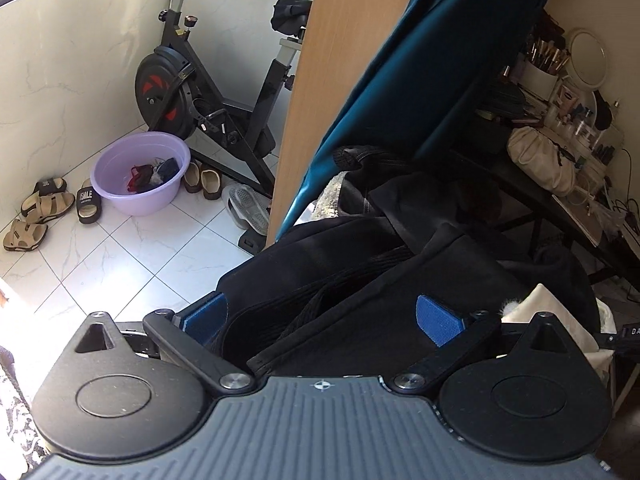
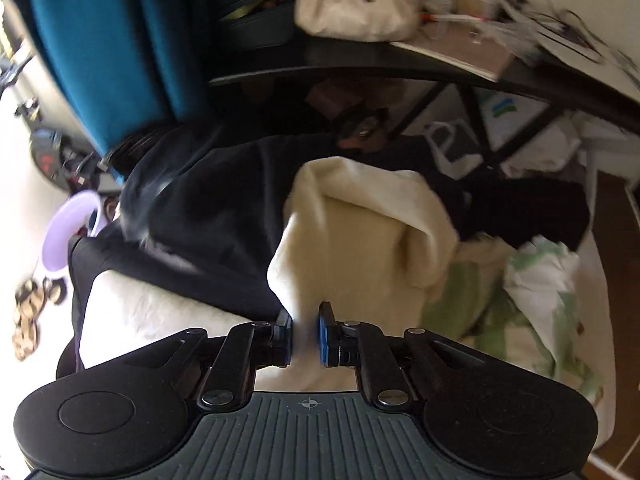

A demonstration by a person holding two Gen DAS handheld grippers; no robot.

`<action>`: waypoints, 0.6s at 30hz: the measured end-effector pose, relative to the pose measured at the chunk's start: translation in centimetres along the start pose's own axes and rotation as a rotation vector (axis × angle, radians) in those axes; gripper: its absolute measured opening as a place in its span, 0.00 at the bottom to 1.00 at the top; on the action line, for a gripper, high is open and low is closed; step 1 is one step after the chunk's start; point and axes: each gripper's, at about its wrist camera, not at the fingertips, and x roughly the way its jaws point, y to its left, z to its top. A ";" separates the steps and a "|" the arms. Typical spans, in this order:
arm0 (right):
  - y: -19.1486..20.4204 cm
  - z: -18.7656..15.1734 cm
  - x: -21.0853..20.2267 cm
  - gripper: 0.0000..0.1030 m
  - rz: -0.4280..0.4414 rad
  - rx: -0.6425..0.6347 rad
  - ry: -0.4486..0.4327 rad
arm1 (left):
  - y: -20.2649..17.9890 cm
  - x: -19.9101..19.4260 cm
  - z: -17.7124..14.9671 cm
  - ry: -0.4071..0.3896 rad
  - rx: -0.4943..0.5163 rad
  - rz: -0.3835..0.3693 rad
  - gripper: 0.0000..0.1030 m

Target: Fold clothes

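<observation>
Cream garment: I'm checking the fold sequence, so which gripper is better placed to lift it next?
Right. The right gripper is shut on the cream garment; the left gripper stands open over the black garment.

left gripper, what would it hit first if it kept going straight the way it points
Most likely the black garment: it fills the space between and ahead of the open left gripper, though depth is hard to judge.
</observation>
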 end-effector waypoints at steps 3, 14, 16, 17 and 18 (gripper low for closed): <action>-3.3 0.6 -2.1 0.09 -0.038 0.052 -0.089 | -1.7 0.9 0.1 0.022 0.020 -0.028 1.00; -15.8 5.2 2.9 0.08 -0.282 0.174 -0.143 | -6.1 0.1 -0.7 0.014 0.049 -0.011 1.00; -18.4 4.8 5.9 0.10 -0.309 0.207 -0.027 | -6.8 -0.1 -1.0 0.022 0.052 -0.003 1.00; -19.6 4.6 7.5 0.10 -0.321 0.223 0.034 | -7.1 -0.1 -1.1 0.021 0.056 -0.001 1.00; -20.1 4.3 7.6 0.12 -0.327 0.227 0.046 | -7.4 -0.2 -1.2 0.021 0.060 0.002 1.00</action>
